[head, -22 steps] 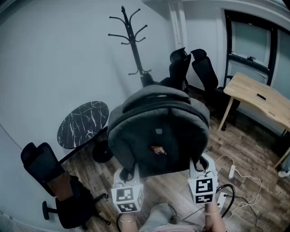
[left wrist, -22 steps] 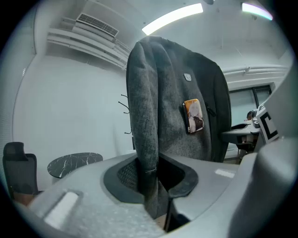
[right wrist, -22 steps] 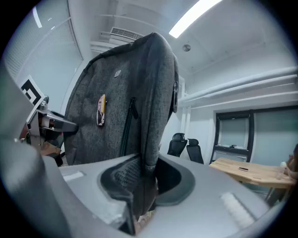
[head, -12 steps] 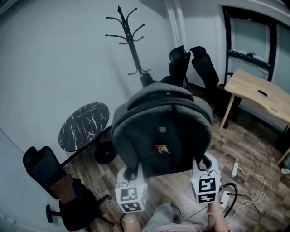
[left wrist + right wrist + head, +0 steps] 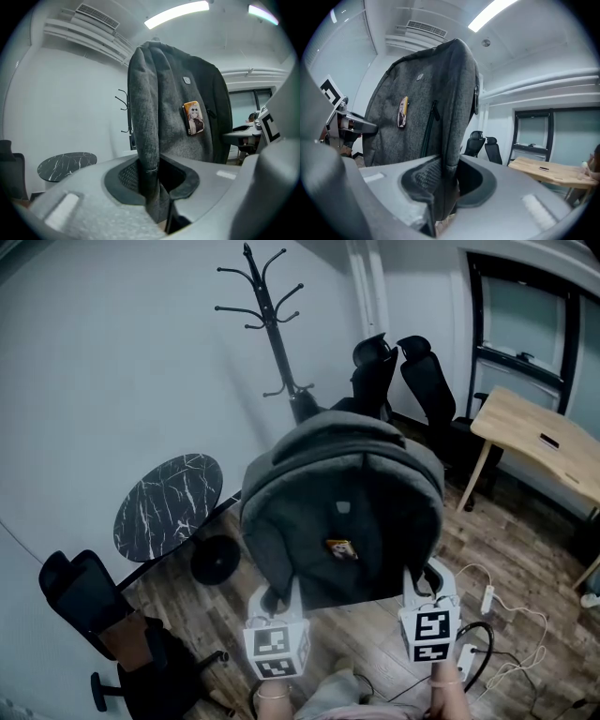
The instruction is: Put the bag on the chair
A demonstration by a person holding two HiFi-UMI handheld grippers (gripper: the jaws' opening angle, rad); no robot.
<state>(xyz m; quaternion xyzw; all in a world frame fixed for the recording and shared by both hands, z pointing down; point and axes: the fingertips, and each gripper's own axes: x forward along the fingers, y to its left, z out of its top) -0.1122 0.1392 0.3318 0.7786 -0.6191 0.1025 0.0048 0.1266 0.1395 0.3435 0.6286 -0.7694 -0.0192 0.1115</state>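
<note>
Bag: a gray bag (image 5: pixel 342 512) hung upright in the air in front of the person, carried from below at its two lower corners and resting on no chair.
Left gripper: the left gripper (image 5: pixel 275 604) sat under the bag's lower left corner; its fingers (image 5: pixel 124 176) were closed on a gray strap (image 5: pixel 147 154) of the bag that ran up from between them.
Right gripper: the right gripper (image 5: pixel 424 579) sat under the lower right corner; its fingers (image 5: pixel 419 180) were likewise clamped on a strap (image 5: pixel 447 159) at the bag's edge.
Badge: a small badge (image 5: pixel 340 547) was fixed on the bag's front, below its middle.
Chair: a black chair (image 5: pixel 89 610) stood on the floor (image 5: pixel 506 540) at lower left, well apart from the bag.
Far chairs: two black far chairs (image 5: pixel 403 371) stood side by side by the back wall, beyond the bag.
Rack: a black rack (image 5: pixel 272 334) stood against the wall, behind the bag's left side.
Round bench: a dark marbled round bench (image 5: pixel 169 507) stood between the chair and the bag.
Wood bench: a wood bench (image 5: pixel 534 442) stood at right, near the far chairs.
Cable: a white cable (image 5: pixel 511 606) lay on the floor just right of the right gripper.
</note>
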